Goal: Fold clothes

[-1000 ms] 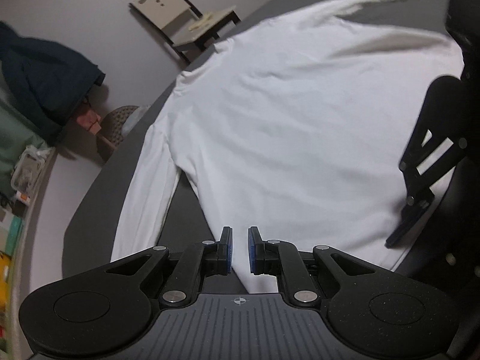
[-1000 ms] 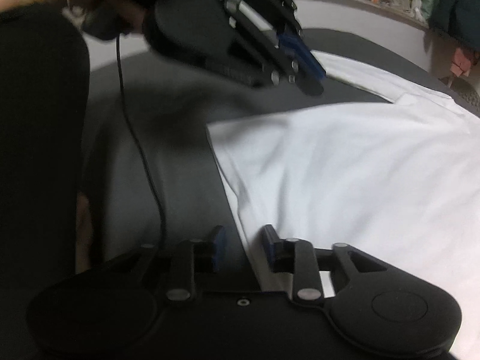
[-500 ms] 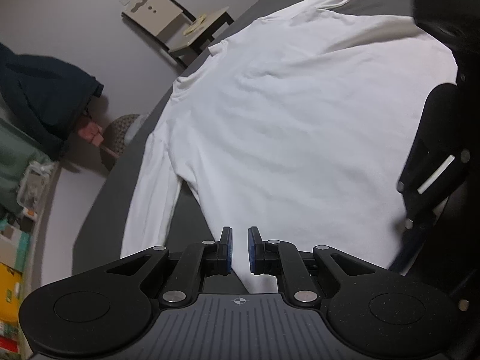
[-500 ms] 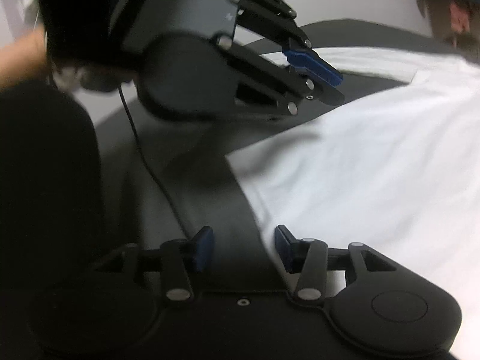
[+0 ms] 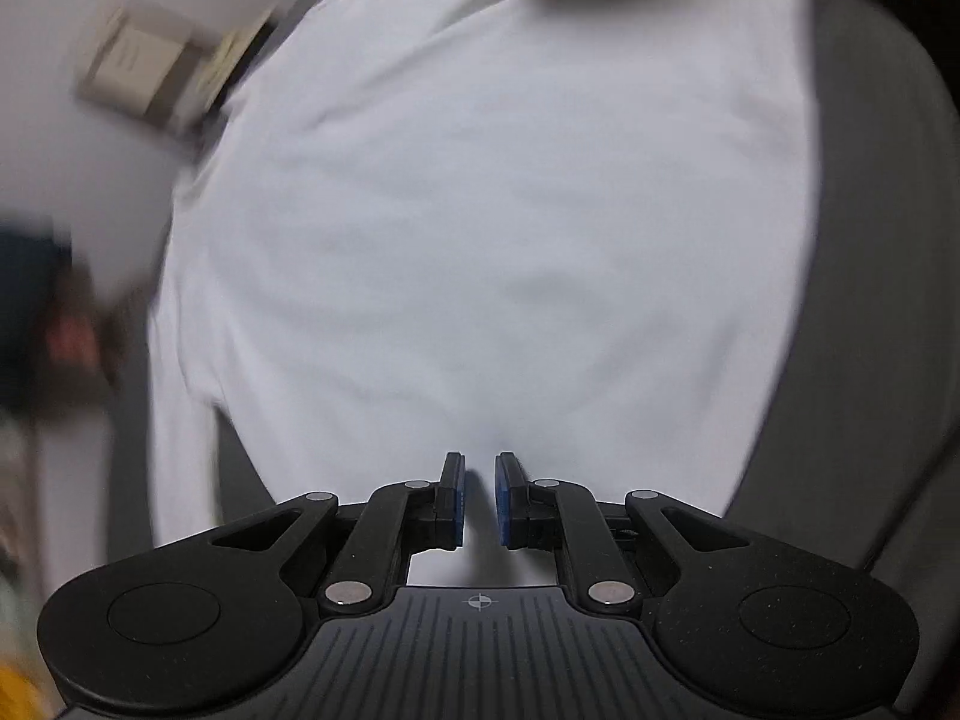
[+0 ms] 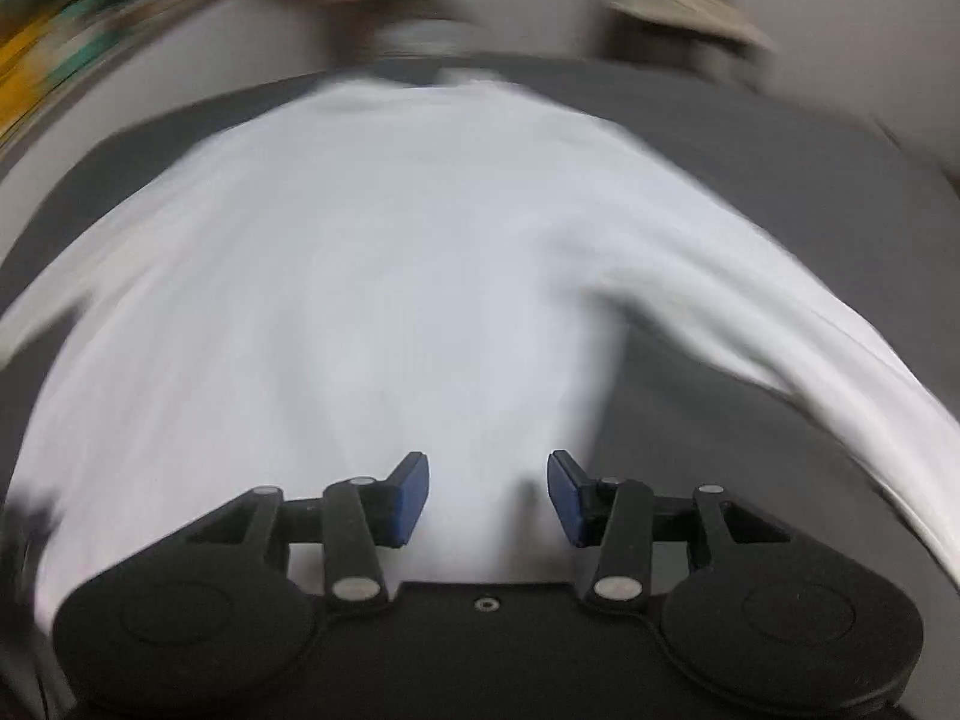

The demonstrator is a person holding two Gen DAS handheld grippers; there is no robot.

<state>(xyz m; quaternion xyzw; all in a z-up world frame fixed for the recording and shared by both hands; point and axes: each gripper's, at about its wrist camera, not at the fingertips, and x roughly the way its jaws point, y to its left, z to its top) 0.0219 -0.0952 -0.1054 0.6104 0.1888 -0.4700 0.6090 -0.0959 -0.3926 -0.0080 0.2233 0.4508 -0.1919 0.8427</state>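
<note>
- Left wrist view: white long-sleeved shirt [image 5: 480,228] spread flat on dark grey tabletop [image 5: 870,300], filling most of frame; one sleeve runs down the left side by the tabletop edge.
- Left gripper [image 5: 479,501] low over the near hem; blue-padded fingers [image 5: 457,498] almost together, narrow gap. A dark fold sits in that gap; can't tell if cloth is pinched.
- Right wrist view: same shirt [image 6: 372,276] seen from the hem, other sleeve [image 6: 780,336] trailing off right over bare tabletop [image 6: 750,180].
- Right gripper [image 6: 487,495] over the hem near the shirt's right edge, fingers [image 6: 411,498] spread wide, holding nothing.
- Background blurred: pale shelf unit [image 5: 150,72] against wall, dark clutter [image 5: 36,294] at left.
</note>
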